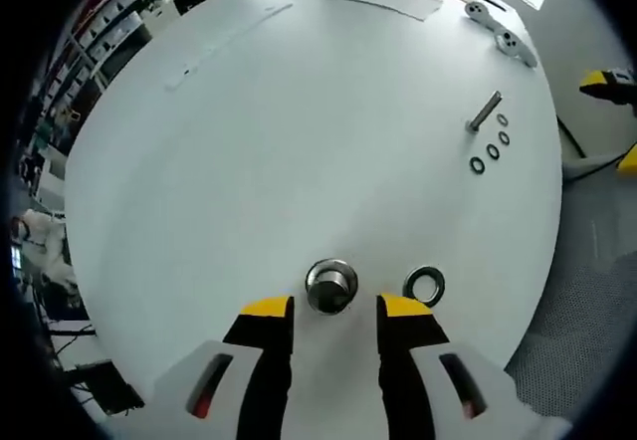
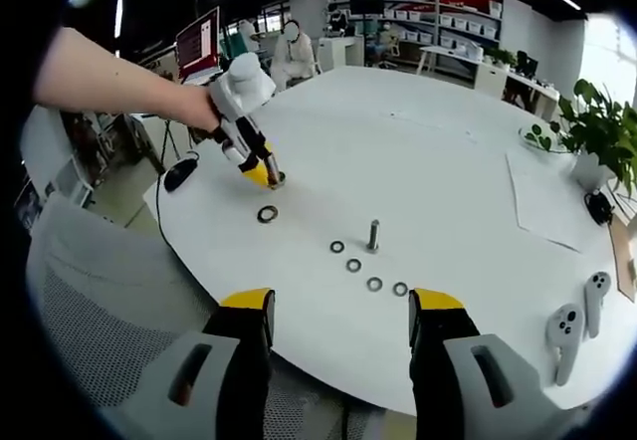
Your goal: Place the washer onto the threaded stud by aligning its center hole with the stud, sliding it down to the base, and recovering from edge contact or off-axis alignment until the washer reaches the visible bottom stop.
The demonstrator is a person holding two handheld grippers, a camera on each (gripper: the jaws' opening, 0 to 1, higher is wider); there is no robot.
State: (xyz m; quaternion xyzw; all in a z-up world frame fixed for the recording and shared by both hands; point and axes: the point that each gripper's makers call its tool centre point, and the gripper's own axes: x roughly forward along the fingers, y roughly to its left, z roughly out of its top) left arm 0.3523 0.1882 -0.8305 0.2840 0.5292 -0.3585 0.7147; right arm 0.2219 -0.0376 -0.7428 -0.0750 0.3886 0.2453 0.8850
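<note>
- On the round white counter (image 1: 299,141), nothing is threaded yet; the whole placement remains.
- Left tongs (image 1: 334,308) stand wide, straddling a shiny round metal stud (image 1: 330,287) at twelve o'clock.
- Right tongs (image 2: 341,311) hang wide, empty, off the counter's edge.
- The dark steel ring washer (image 1: 424,285) lies flat at the stud's three o'clock.

R tool (image 2: 341,326) open over table (image 2: 448,171) edge; washer (image 2: 268,214) flat.
</note>
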